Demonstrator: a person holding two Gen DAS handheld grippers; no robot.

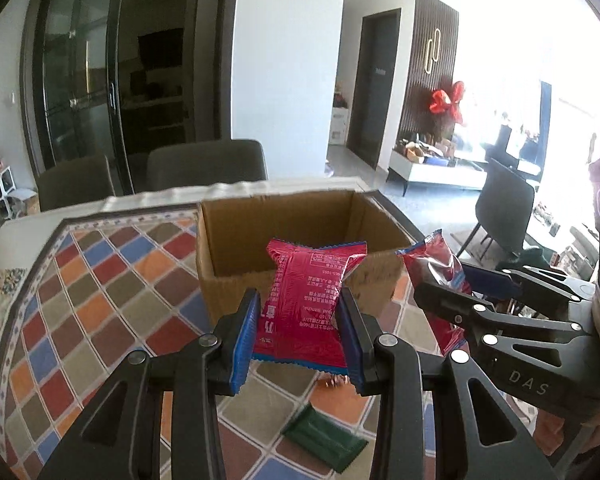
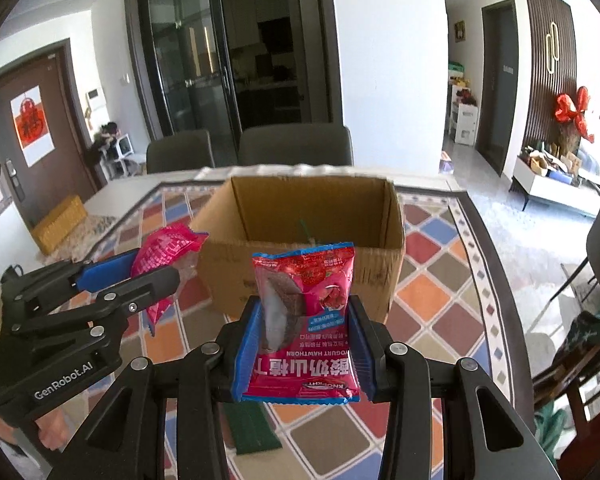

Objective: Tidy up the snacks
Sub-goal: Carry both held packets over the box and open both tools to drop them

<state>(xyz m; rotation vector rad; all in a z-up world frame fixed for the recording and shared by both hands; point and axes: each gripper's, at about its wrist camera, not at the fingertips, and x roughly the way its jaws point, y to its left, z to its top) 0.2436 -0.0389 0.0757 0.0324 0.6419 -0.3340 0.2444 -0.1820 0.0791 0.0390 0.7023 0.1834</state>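
Left claw (image 1: 298, 330): clamped on a red snack packet (image 1: 306, 300).
Right claw (image 2: 300, 354): clamped on another snack pouch (image 2: 304, 320).
Box (image 2: 300, 256): open, mid-table (image 2: 440, 280).

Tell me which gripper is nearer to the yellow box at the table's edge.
Left. The left gripper, jaws shut on a pink snack packet, is on the yellow box's side. The right gripper, holding a yogurt hawthorn packet, is beyond the left one.
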